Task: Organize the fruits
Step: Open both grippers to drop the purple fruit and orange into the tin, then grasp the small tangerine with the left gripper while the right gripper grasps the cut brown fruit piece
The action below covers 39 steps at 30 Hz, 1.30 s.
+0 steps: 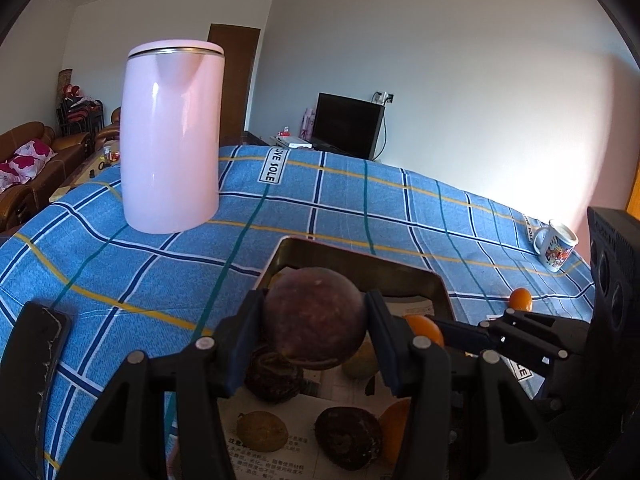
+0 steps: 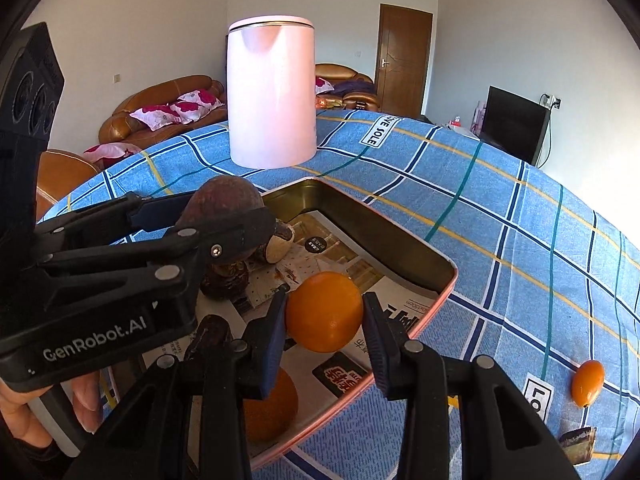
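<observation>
My left gripper (image 1: 315, 306) is shut on a smooth dark purple passion fruit (image 1: 314, 316), held above a metal tray (image 1: 360, 256) lined with newspaper. My right gripper (image 2: 325, 300) is shut on a round orange (image 2: 324, 312) over the same tray (image 2: 400, 236). In the right wrist view the left gripper (image 2: 216, 210) reaches in from the left with its passion fruit (image 2: 224, 200). Wrinkled dark passion fruits (image 1: 274, 376) (image 1: 348, 438), a yellowish fruit (image 1: 262, 430) and another orange (image 2: 272, 408) lie in the tray.
A tall pink kettle (image 1: 172, 136) stands on the blue checked cloth behind the tray. A small orange kumquat (image 2: 587, 383) and a dark fruit piece (image 2: 578, 444) lie on the cloth right of the tray. A printed mug (image 1: 556, 248) stands near the far right edge.
</observation>
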{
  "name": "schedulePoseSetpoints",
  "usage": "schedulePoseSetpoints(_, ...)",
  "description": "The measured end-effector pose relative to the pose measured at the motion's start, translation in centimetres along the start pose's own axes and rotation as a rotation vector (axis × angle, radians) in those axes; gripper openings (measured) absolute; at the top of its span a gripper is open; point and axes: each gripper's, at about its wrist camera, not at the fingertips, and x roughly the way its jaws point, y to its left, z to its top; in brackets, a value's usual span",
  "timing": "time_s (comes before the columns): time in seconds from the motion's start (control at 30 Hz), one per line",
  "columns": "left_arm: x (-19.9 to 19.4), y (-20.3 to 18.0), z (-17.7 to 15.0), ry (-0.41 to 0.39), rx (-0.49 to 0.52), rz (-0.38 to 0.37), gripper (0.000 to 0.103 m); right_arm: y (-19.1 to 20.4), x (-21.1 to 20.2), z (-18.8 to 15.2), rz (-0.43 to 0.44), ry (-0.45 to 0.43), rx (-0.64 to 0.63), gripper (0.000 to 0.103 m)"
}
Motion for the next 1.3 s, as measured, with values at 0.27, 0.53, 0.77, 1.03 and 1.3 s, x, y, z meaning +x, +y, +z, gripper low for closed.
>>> schedulePoseSetpoints(0.27, -0.8, -0.3, 0.2, -0.028, 0.014, -0.005, 0.057, 0.3, -0.3, -0.1, 0.013, -0.006, -0.001, 0.052)
schedulePoseSetpoints(0.53, -2.7, -1.5, 0.6, -0.076, 0.031, -0.041, 0.068, -1.5, -4.7, -1.5, -0.013, -0.091, 0.037, 0.059)
schedulePoseSetpoints(0.77, -3.2, -5.1, 0.5, -0.084, 0.087, -0.106, 0.076, -9.6, -8.3, -4.6, -0.208, -0.052, 0.162, 0.064)
schedulePoseSetpoints(1.03, -2.4, -10.7, 0.6, -0.046, 0.194, -0.185, 0.076, -16.3, -8.0, -8.6, -0.268, 0.078, 0.329, 0.063)
schedulePoseSetpoints(1.3, 0.8, -16.0, 1.2, 0.035, 0.273, -0.224, 0.076, -16.9, -7.7, -9.7, -0.206, 0.118, 0.348, 0.035)
